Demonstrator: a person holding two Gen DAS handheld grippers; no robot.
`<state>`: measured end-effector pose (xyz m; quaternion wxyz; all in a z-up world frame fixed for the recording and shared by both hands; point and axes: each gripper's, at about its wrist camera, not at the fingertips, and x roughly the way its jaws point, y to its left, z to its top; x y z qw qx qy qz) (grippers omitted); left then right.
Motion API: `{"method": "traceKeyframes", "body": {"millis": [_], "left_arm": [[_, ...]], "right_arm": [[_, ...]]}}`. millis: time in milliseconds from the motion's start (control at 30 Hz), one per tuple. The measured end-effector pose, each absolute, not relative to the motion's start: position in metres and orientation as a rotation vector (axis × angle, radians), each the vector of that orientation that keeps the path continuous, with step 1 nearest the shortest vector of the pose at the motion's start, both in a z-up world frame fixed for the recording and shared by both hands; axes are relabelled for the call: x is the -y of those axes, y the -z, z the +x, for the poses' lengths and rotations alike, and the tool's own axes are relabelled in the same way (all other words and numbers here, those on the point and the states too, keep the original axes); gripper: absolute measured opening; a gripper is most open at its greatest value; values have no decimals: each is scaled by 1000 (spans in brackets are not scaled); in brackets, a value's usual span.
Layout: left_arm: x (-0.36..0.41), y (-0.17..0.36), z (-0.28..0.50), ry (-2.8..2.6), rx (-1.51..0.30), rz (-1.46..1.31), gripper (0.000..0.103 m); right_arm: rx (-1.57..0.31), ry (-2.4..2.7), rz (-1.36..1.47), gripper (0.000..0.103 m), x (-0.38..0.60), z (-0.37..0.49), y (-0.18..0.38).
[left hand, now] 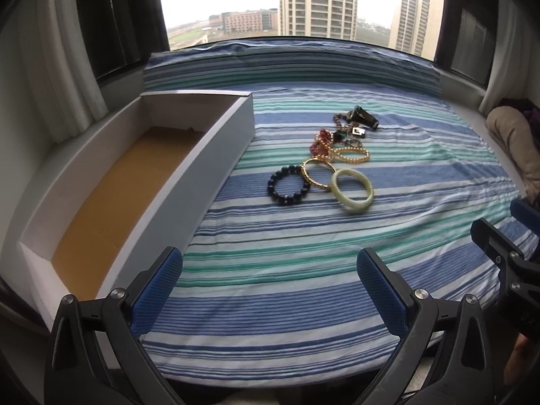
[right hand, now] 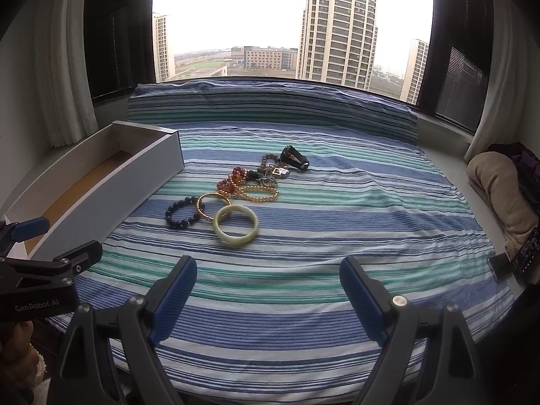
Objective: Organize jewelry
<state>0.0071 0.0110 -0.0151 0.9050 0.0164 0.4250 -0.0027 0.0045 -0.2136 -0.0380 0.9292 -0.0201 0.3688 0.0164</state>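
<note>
Big window point(right hand: 290, 23) w/ curtains point(right hand: 64, 77) (grey daylight), striped sheet point(right hand: 303, 229).

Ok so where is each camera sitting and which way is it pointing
Left wrist view: sits on the open left gripper, facing the window across the blue-and-green striped cloth; the long white cardboard box lies left, the right gripper's tips at the right edge.
Right wrist view: sits on the open right gripper, same heading; the left gripper enters at the left edge.
Both share the pale green jade bangle, the dark beaded bracelet and the box.
</note>
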Motion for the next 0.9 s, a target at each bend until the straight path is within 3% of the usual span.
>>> {"method": "traceKeyframes", "body": {"millis": [900], "left_arm": [[-8, 18, 6, 2, -891, 47, 103]], "right_arm": [[-755, -34, -37, 89, 214, 4, 38]]}}
